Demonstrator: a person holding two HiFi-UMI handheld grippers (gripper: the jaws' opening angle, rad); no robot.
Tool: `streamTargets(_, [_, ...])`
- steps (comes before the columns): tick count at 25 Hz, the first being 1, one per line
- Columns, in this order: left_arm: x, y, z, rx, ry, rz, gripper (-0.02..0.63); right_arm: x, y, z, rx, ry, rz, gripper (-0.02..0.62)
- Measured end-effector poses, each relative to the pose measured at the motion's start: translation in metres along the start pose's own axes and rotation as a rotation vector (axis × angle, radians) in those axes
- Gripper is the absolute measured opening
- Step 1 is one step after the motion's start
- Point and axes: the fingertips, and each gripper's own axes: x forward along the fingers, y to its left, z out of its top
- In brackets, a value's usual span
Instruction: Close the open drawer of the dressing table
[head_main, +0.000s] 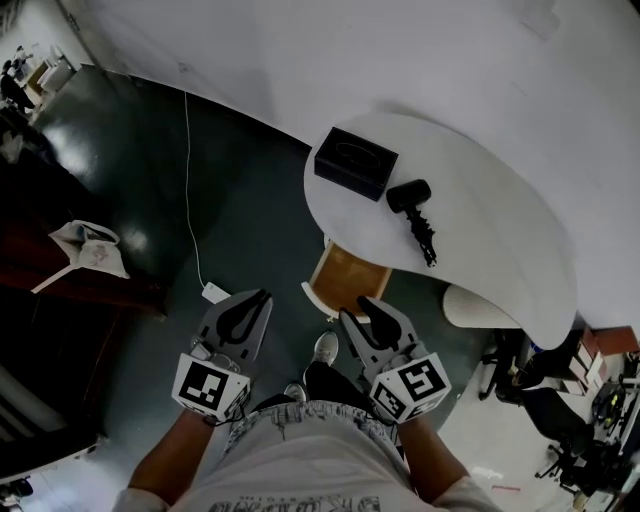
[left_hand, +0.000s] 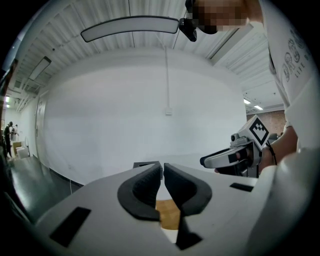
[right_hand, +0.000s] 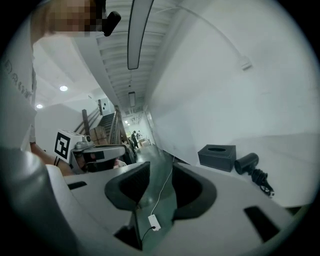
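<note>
The open drawer (head_main: 348, 277) juts from the front of the white dressing table (head_main: 480, 225) at the centre of the head view, just above the two grippers; what shows of its inside is a bare light wooden bottom inside a white rim. On the tabletop in the upper middle of the frame sits a black tissue box (head_main: 355, 163) with an oval slot on top, and to its right lies a black hair dryer (head_main: 410, 195) with its cord. The left gripper (left_hand: 163, 166) has its jaws pressed nearly together on nothing. The right gripper (right_hand: 161, 167) has its jaws spread, with only floor showing between them.
</note>
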Motion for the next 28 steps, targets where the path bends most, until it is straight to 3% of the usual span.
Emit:
streamTargets(8, [0.053, 0.005, 0.008, 0.017, 0.033, 0.021, 0.041, 0.022, -0.047, 0.014, 0.036, -0.005, 0.035, 0.15])
streamTargets(16, [0.089, 0.005, -0.001, 0.015, 0.065, -0.041, 0.041, 0.03, -0.072, 0.011, 0.067, -0.004, -0.014, 0.15])
streamTargets(21, [0.108, 0.006, -0.013, 0.012, 0.098, -0.126, 0.041, 0.031, -0.086, -0.001, 0.102, 0.008, -0.097, 0.15])
streamTargets(28, [0.133, 0.014, -0.038, 0.046, 0.152, -0.351, 0.041, 0.036, -0.091, -0.039, 0.218, 0.013, -0.31, 0.15])
